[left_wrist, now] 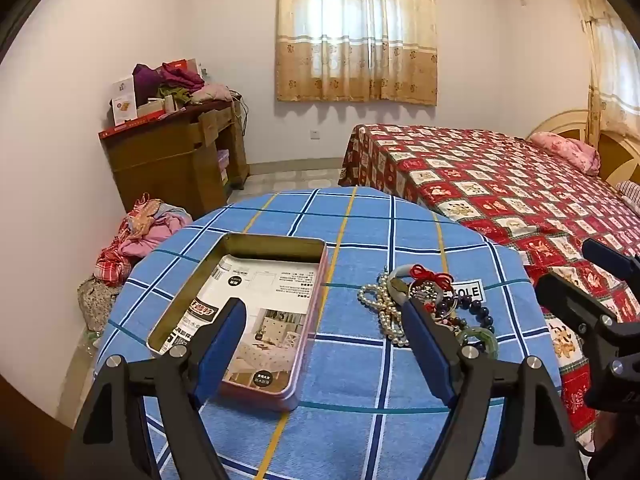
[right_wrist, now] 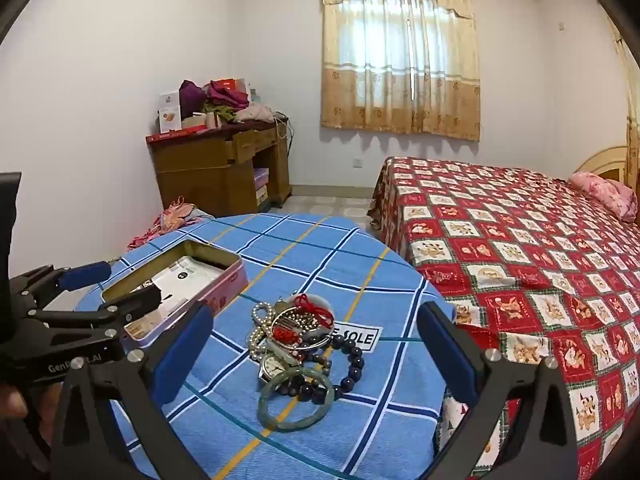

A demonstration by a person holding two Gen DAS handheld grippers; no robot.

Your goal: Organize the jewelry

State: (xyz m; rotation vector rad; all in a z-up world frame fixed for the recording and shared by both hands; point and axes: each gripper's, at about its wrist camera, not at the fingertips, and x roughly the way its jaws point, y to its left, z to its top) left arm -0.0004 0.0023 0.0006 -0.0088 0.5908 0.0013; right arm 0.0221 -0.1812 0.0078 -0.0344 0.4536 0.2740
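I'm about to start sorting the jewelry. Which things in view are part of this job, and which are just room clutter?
For the job:
open tin box
jewelry pile: pearl strand, green bangle, dark bead bracelet, watch
left gripper and right gripper, both open

Just lying about:
bed
desk with clothes on top
clothes heap on the floor
curtains

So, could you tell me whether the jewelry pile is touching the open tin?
Apart. The left wrist view shows a wide strip of blue tablecloth between the tin and the jewelry pile.
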